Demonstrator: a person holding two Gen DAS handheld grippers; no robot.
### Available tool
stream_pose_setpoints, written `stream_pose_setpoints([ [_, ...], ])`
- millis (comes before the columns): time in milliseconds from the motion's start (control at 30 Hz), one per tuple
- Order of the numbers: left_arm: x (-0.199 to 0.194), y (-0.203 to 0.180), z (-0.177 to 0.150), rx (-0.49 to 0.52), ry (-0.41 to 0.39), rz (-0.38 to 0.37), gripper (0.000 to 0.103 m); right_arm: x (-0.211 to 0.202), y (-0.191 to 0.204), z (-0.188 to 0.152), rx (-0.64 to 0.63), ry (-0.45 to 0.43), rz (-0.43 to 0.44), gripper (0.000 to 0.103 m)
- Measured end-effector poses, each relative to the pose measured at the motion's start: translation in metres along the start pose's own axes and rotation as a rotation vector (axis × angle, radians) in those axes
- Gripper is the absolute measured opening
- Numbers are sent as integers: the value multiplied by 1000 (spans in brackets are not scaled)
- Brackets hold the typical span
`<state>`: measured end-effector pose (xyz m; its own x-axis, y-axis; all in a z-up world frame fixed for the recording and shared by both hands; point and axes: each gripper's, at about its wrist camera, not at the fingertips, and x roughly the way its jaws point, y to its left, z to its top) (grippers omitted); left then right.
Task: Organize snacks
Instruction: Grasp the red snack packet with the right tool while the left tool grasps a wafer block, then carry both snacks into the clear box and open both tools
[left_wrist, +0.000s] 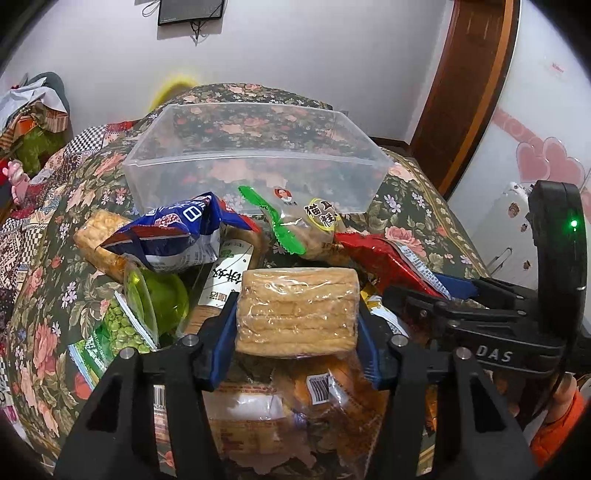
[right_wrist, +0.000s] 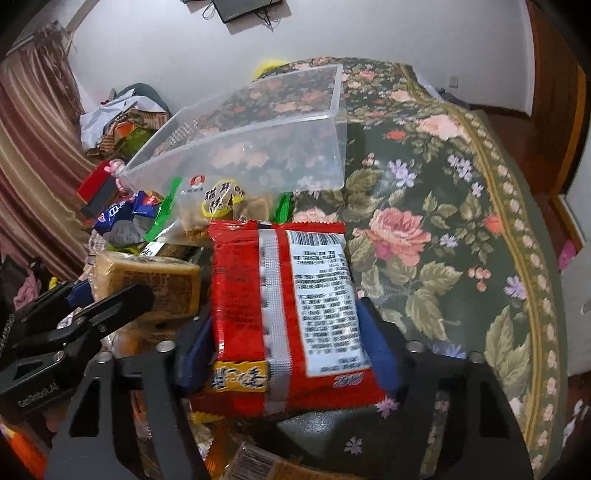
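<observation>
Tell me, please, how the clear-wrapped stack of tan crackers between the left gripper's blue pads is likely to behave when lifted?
The clear-wrapped stack of tan crackers will probably lift as one stiff, light block, since it keeps a squared shape between the left gripper pads. The glossy film may slip. The thin layers look brittle, so a hard squeeze could crack them.

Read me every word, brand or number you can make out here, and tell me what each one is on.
"DAS": on the right tongs body.
"GenieRobot.AI", roughly: on the left tongs body.
"猫耳", partly hidden: yellow label on the clear cracker bag.
"8": on the blue packet.
Red packet: back print and barcode too blurred to read.
</observation>
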<state>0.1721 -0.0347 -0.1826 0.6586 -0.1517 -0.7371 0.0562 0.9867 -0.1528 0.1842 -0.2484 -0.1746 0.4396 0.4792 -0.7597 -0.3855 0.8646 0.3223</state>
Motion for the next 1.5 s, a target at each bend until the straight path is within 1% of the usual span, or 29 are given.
stream_pose_setpoints([
  [200,-14,0,6,-4,-29,7,55,-10,6,-2,-33,-26,-48,61],
  [467,-42,0,21,7,-95,19,55,-40,14,10,-50,-110,-48,61],
  [733,-70,11,53,-3,-166,20,55,-64,30,31,-89,-208,-44,61],
  [900,-76,24,77,-8,-200,40,55,-70,36,48,-105,-261,-46,61],
  [1033,-75,31,94,0,-226,71,55,-68,37,64,-112,-293,-47,61],
  [1133,-68,37,108,8,-234,103,55,-62,38,76,-114,-303,-47,61],
  [1333,-46,50,130,-14,-213,114,55,-49,43,93,-117,-317,-58,61],
  [1500,-19,57,146,-25,-165,114,55,-30,44,109,-117,-298,-75,61],
])
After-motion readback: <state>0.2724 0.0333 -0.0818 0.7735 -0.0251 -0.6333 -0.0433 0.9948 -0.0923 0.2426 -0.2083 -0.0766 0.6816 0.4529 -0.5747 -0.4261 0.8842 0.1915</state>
